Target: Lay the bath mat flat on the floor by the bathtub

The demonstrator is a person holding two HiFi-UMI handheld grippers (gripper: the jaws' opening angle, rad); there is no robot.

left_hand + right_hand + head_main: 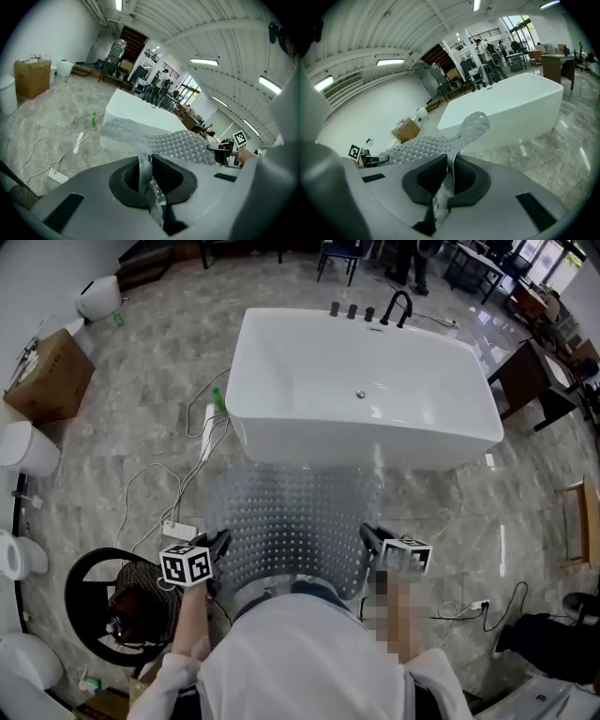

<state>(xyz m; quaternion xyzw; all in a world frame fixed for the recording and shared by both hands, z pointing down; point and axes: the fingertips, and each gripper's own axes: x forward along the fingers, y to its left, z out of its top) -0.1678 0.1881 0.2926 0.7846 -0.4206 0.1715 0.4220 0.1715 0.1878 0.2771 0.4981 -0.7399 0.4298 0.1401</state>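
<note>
Both claws were clenched on the mat (295, 517). The left claw (221, 542) pinched its near-left corner and the right claw (368, 536) its near-right corner. Each gripper view showed the clear sheet squeezed between the pads.

Mat: clear studded plastic, held up off the floor (112, 456) and stretched between the claws, just in front of the tub's (361, 381) near wall. The far edge sagged toward the tub. It was probably not down on the floor yet, but the sheet was too see-through in the head view to be sure.

Floor: glossy grey marbled tile, with glare streaks right of the tub. A white power strip (208, 420) and an adapter (178, 529) lay left of the mat. A green bottle (217, 399) sat by the tub's left end. A black ring-shaped stand (89, 601) stood at lower left, near the left claw. A cardboard box (47, 376) and a white bin (26, 448) sat along the left wall.

Tub: white, freestanding, with a black faucet (397, 307) on its far rim. A dark desk (525, 371) stood to its right.

Room: big open hall with white walls and a ribbed white ceiling with strip lights. More desks, chairs and a few people were at the far end.
</note>
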